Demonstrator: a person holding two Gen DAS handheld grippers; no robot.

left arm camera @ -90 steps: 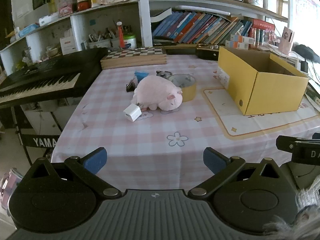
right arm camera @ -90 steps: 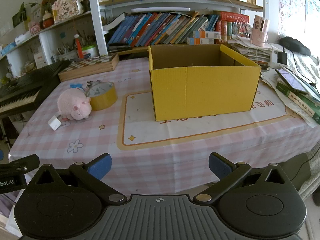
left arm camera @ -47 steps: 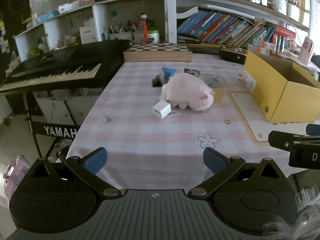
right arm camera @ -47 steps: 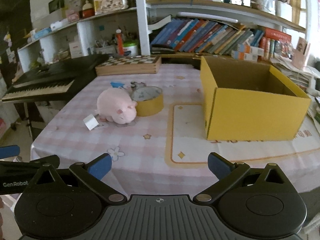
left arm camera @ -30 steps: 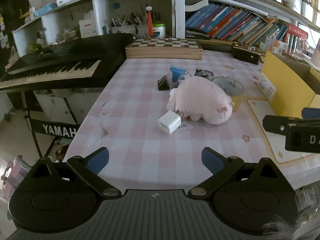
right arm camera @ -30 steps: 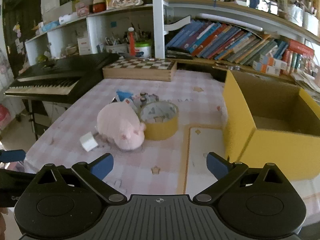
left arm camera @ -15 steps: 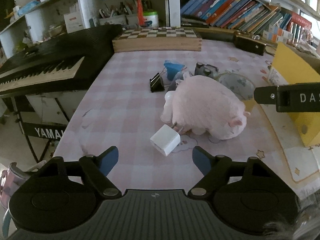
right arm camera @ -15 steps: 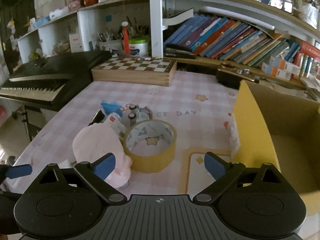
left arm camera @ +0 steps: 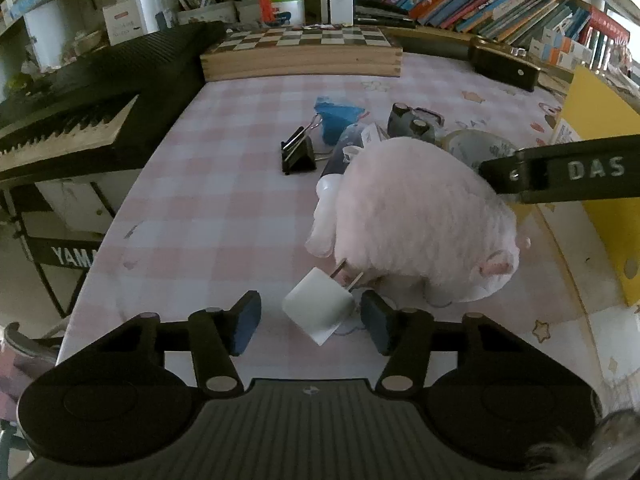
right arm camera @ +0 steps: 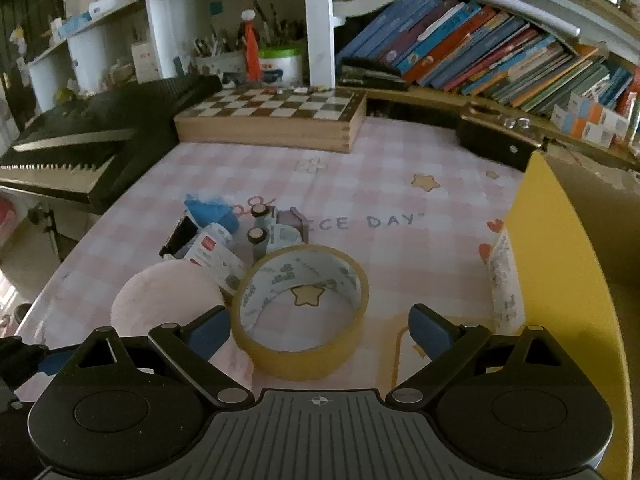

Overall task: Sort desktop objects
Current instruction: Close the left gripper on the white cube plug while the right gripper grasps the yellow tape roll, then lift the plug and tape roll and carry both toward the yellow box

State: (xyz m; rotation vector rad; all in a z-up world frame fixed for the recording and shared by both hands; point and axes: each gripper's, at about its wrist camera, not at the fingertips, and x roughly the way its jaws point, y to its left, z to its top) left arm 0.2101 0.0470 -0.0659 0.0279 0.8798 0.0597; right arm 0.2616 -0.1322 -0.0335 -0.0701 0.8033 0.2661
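Note:
A white charger plug (left arm camera: pixel 318 306) lies on the pink checked tablecloth (left arm camera: pixel 208 216), its prongs toward a pink plush pig (left arm camera: pixel 420 232). My left gripper (left arm camera: pixel 311 322) straddles the plug and its jaws are closing; a gap still shows at the left pad (left arm camera: pixel 246 322), while the right pad is almost touching. A yellow tape roll (right arm camera: pixel 300 312) sits flat between the wide-apart fingers of my right gripper (right arm camera: pixel 322 332), which is open; neither pad touches it. The plush pig (right arm camera: pixel 164 300) is just left of the roll.
A yellow cardboard box (right arm camera: pixel 560 260) stands open at the right. Behind the plush lie a black binder clip (left arm camera: pixel 298 154), a blue object (left arm camera: pixel 336 118), a tube (right arm camera: pixel 212 252) and a small toy car (right arm camera: pixel 276 232). A chessboard box (right arm camera: pixel 272 120) and a keyboard (right arm camera: pixel 100 132) border the far and left sides.
Both grippers came forward and lower over the table. The left jaws narrowed around the charger plug. The right gripper came to straddle the tape roll.

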